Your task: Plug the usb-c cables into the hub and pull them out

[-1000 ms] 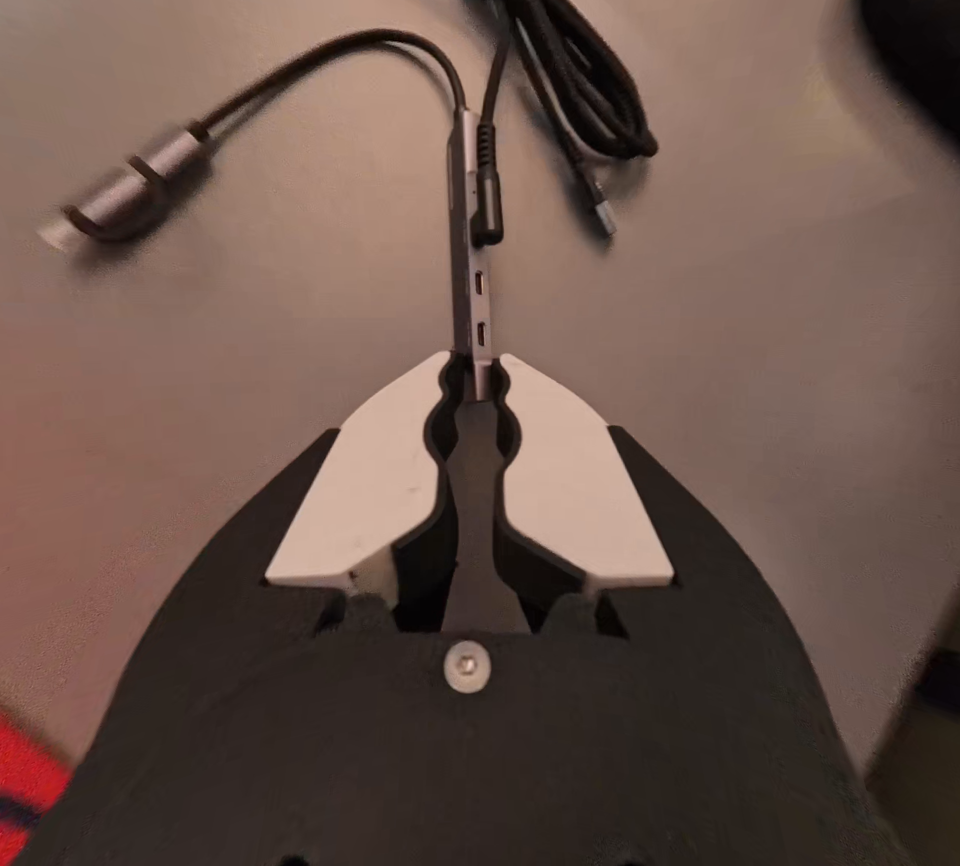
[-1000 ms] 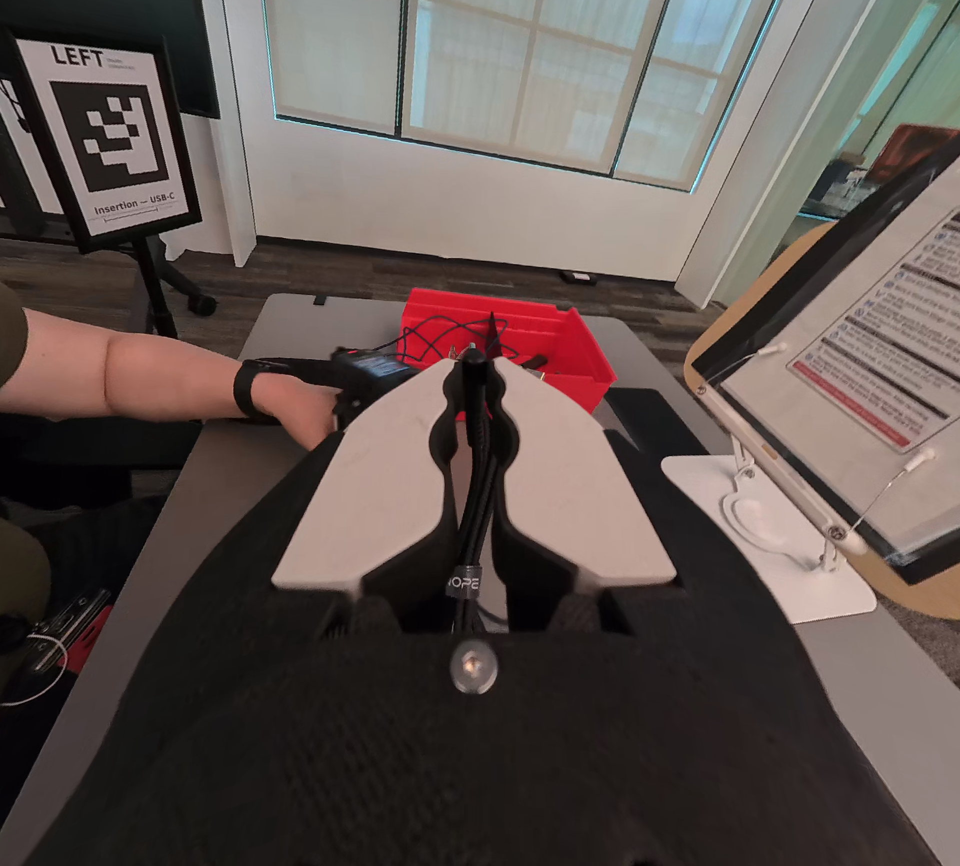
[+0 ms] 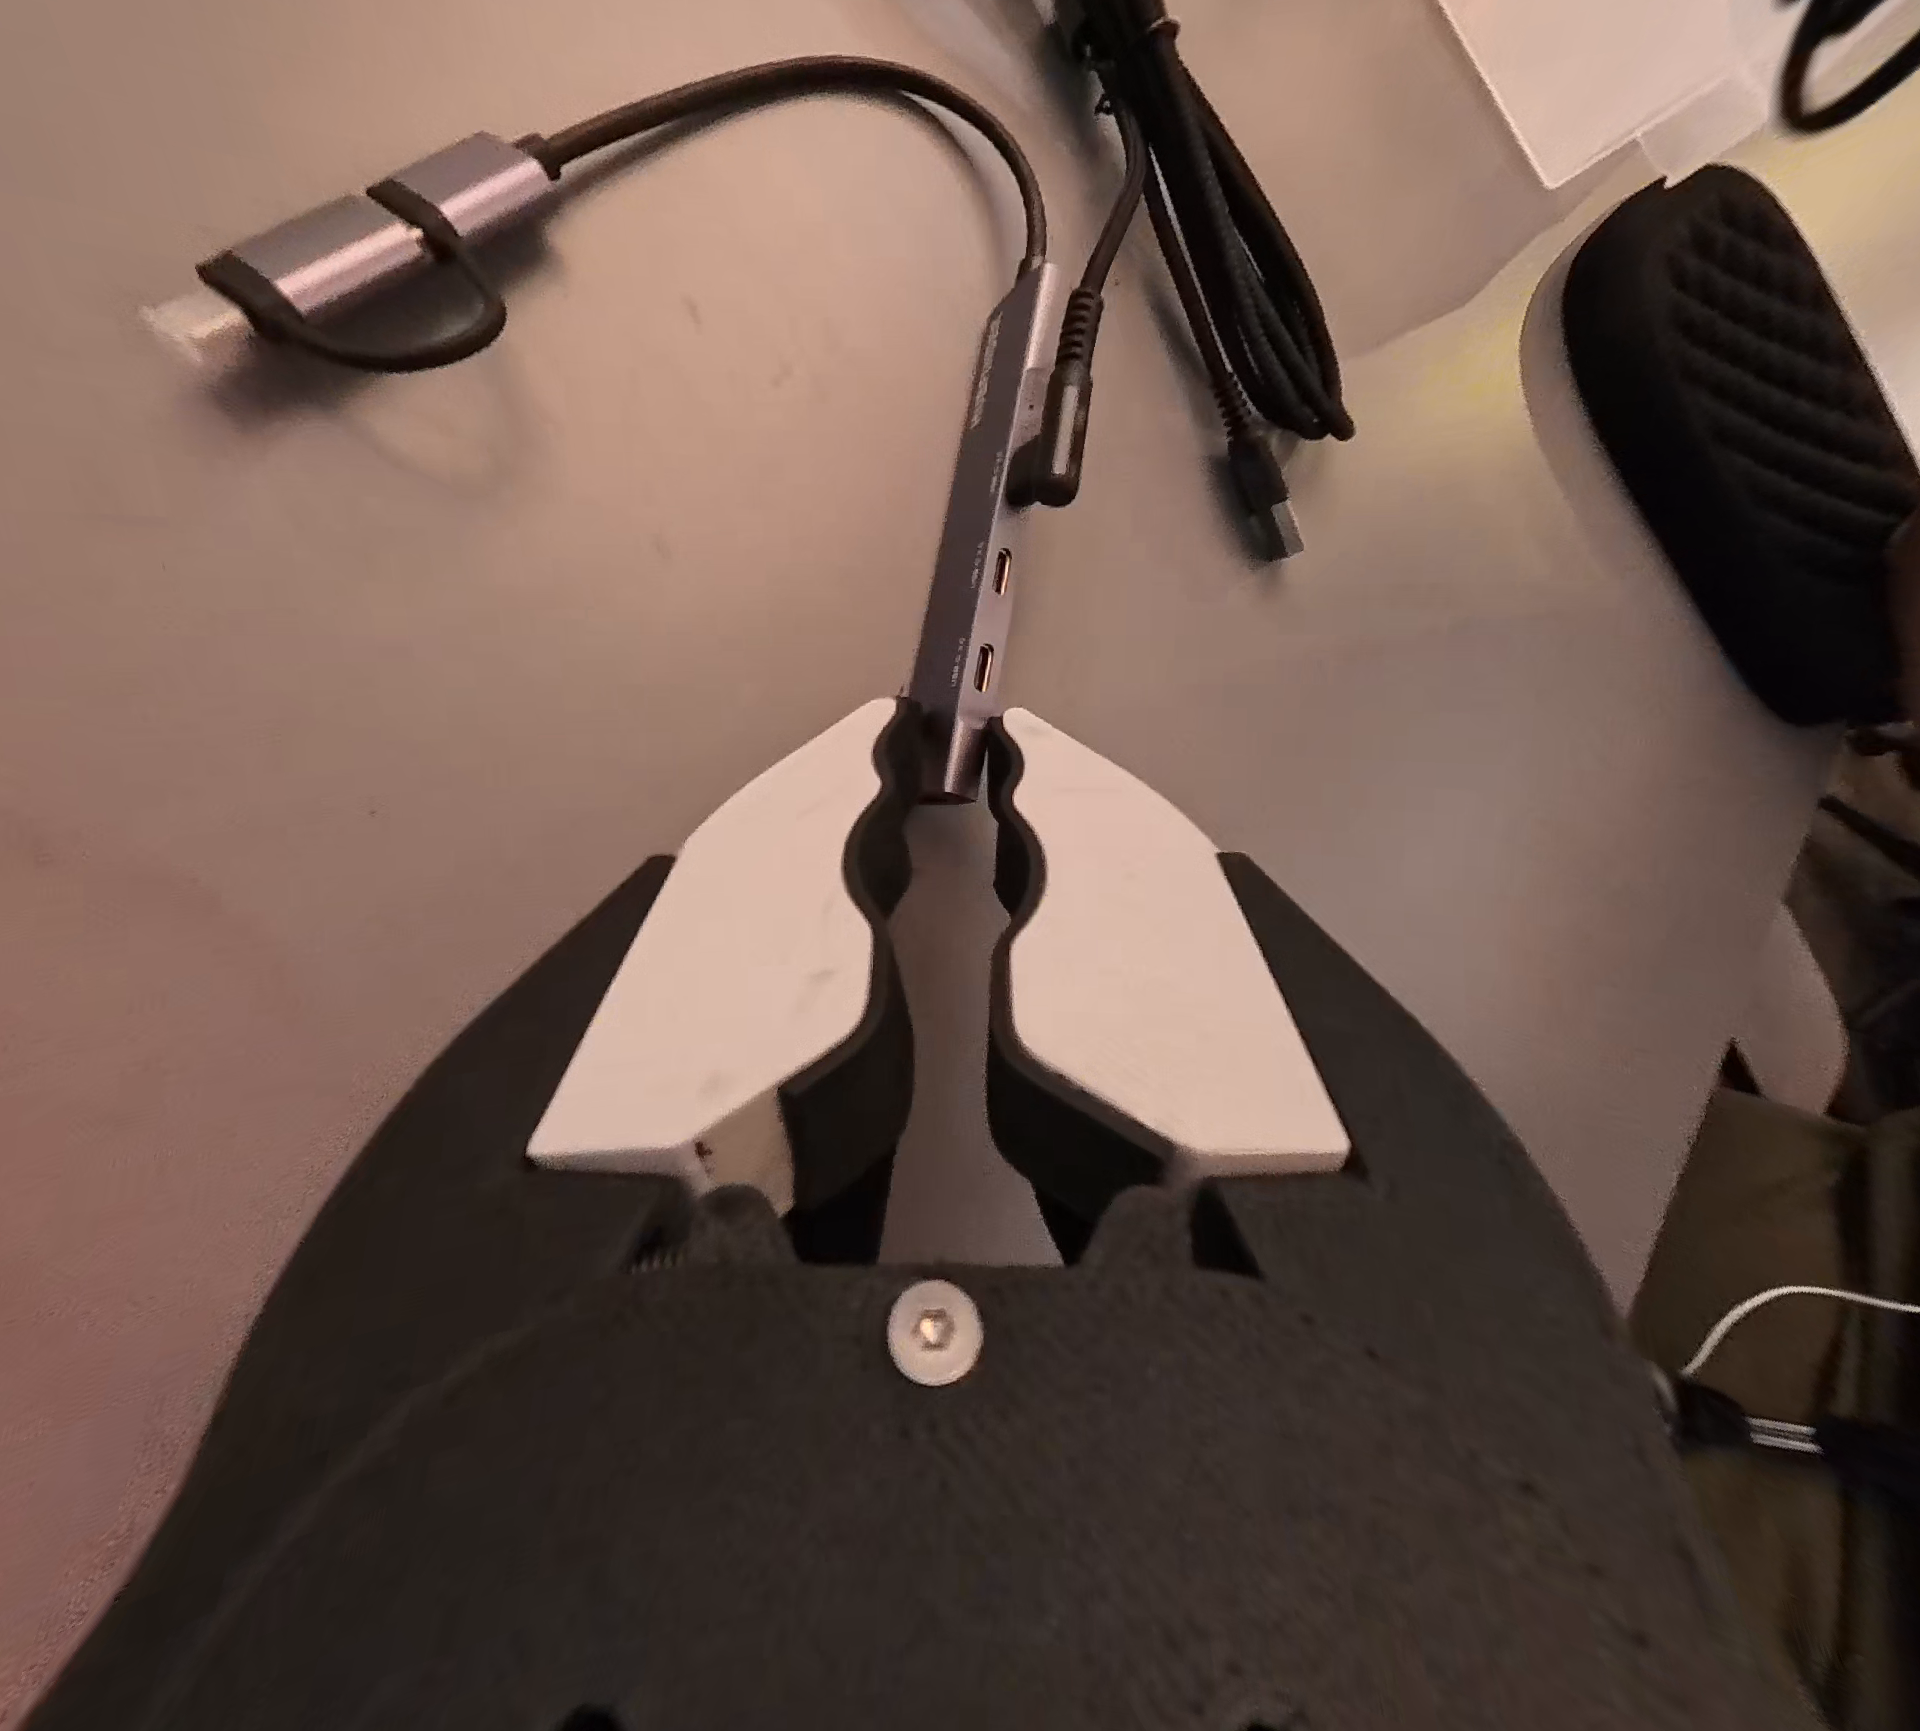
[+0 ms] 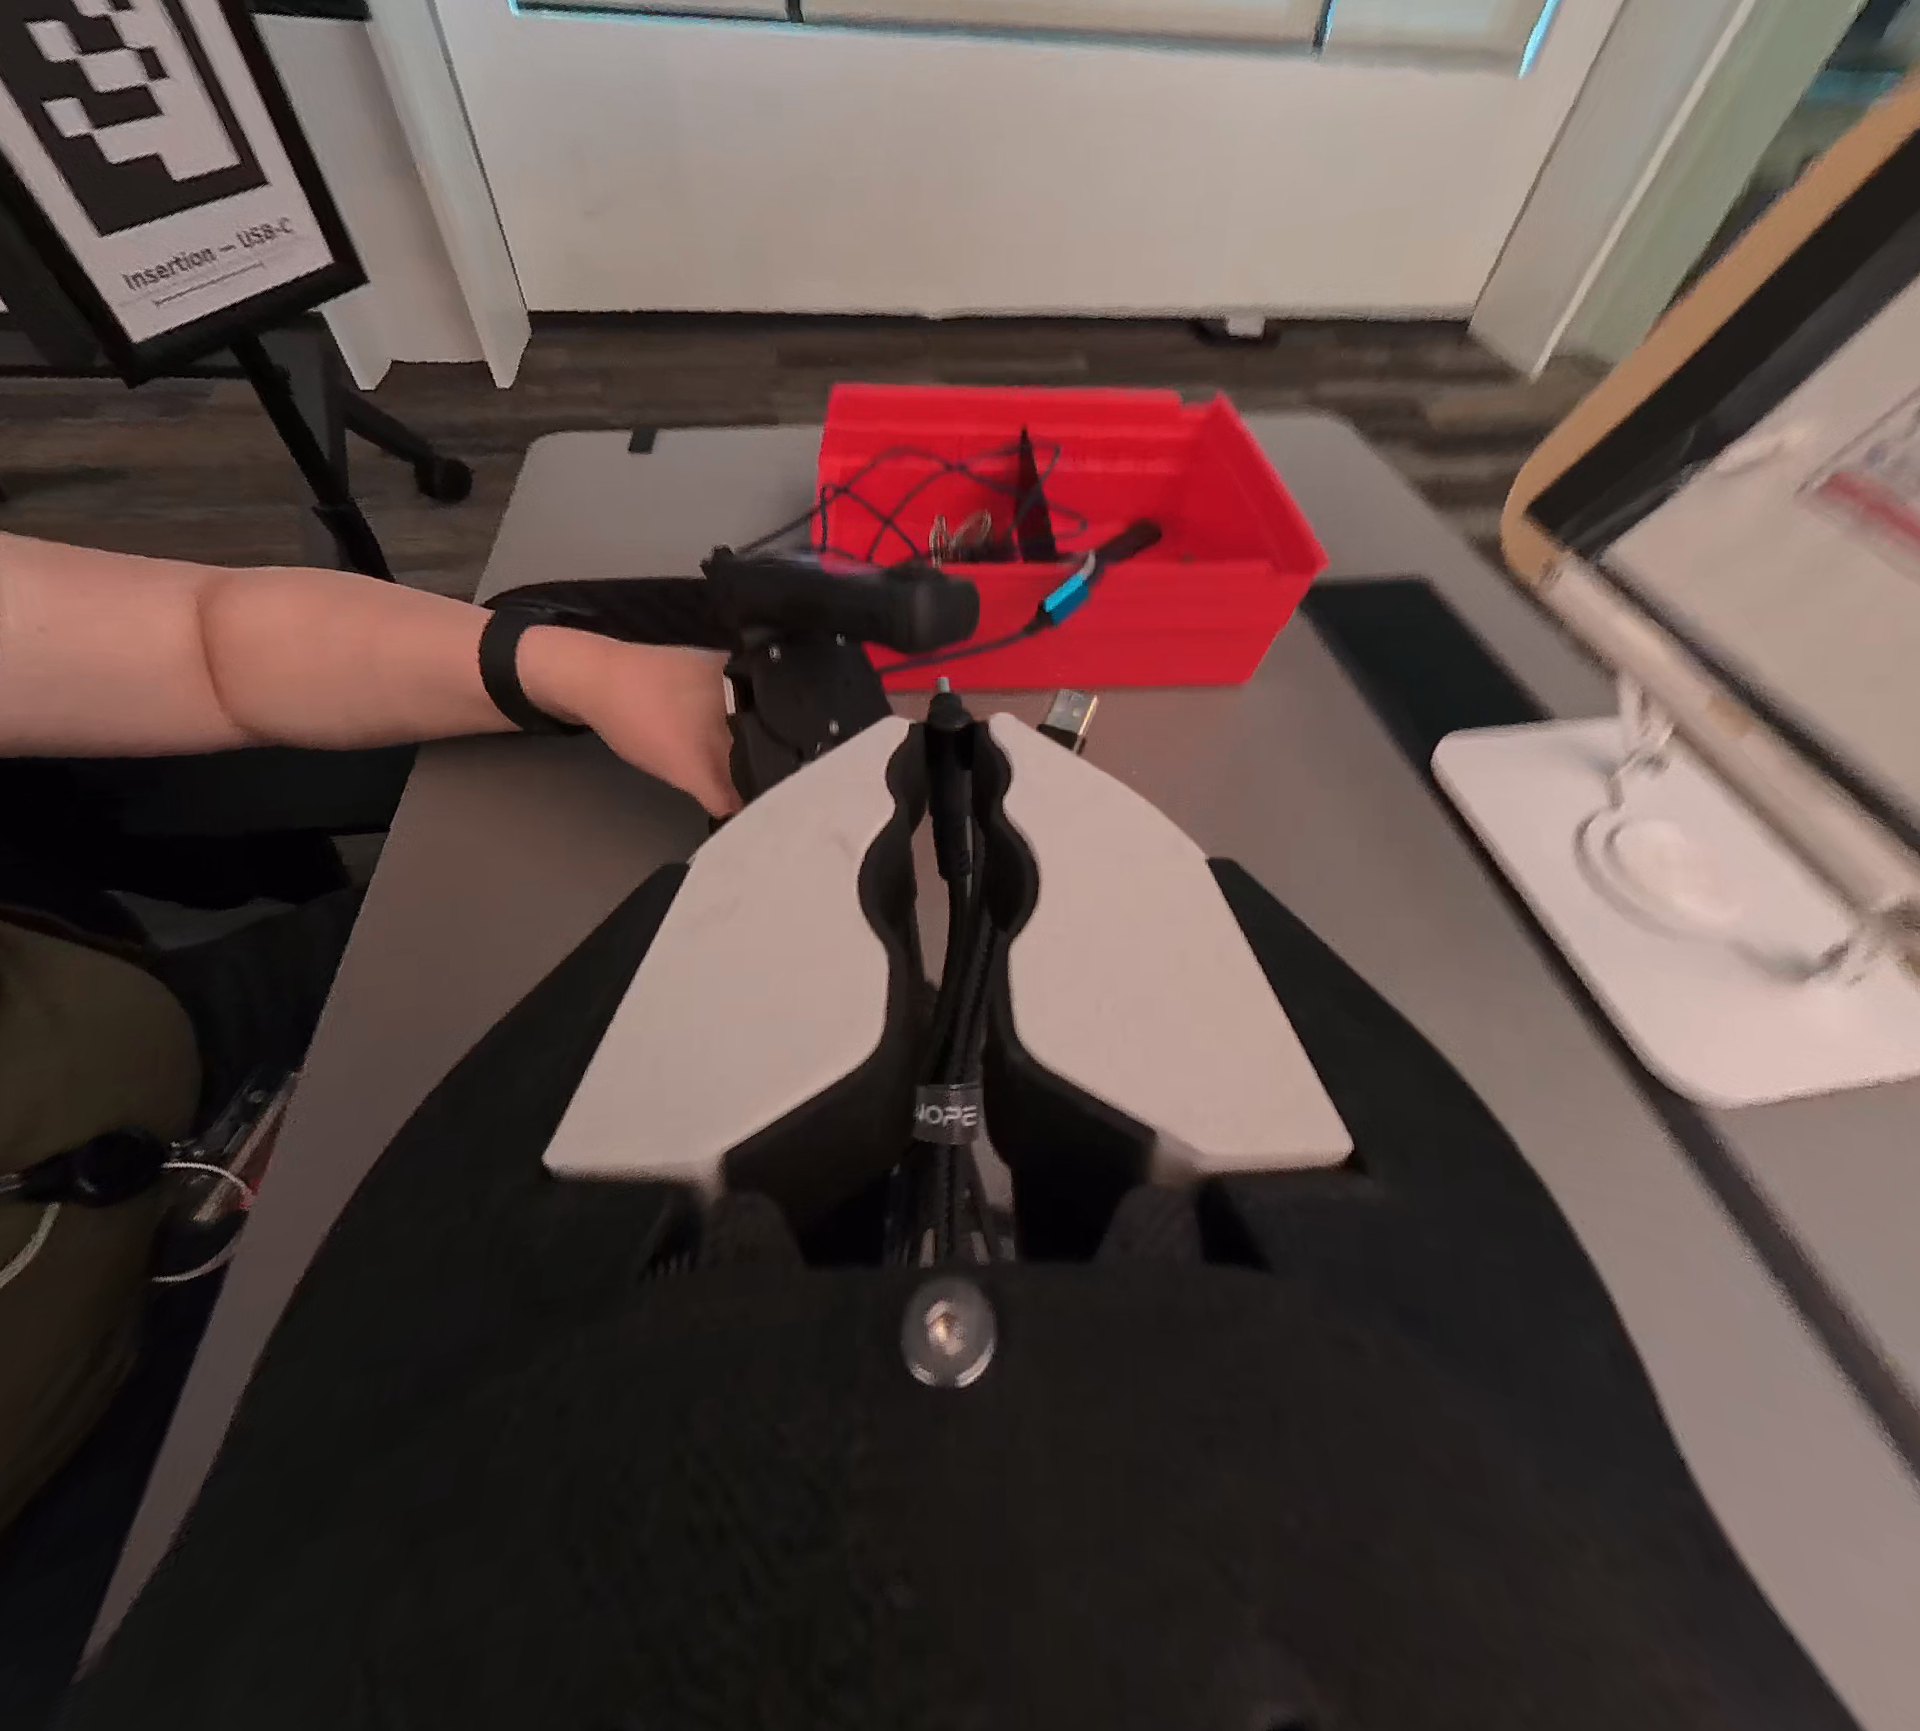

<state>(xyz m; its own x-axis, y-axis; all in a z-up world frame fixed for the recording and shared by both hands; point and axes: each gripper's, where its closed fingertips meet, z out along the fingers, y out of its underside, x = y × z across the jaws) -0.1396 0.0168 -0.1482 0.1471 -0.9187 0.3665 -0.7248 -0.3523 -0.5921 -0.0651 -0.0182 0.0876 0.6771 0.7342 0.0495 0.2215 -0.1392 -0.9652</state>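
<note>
Now your left gripper (image 3: 951,736) pinches the hub's (image 3: 982,580) near end, ports facing sideways and reachable; your right gripper (image 4: 948,725) clamps a cable plug (image 4: 948,751), tip forward, ready for insertion.

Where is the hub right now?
In the left wrist view, the hub sits centre frame, its near end pinched in the left gripper, with an angled plug in its far port.

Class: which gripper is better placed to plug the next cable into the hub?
Right. The right gripper already pinches a black cable plug, tip forward; the left gripper is clamped on the slim grey hub, steadying it.
</note>
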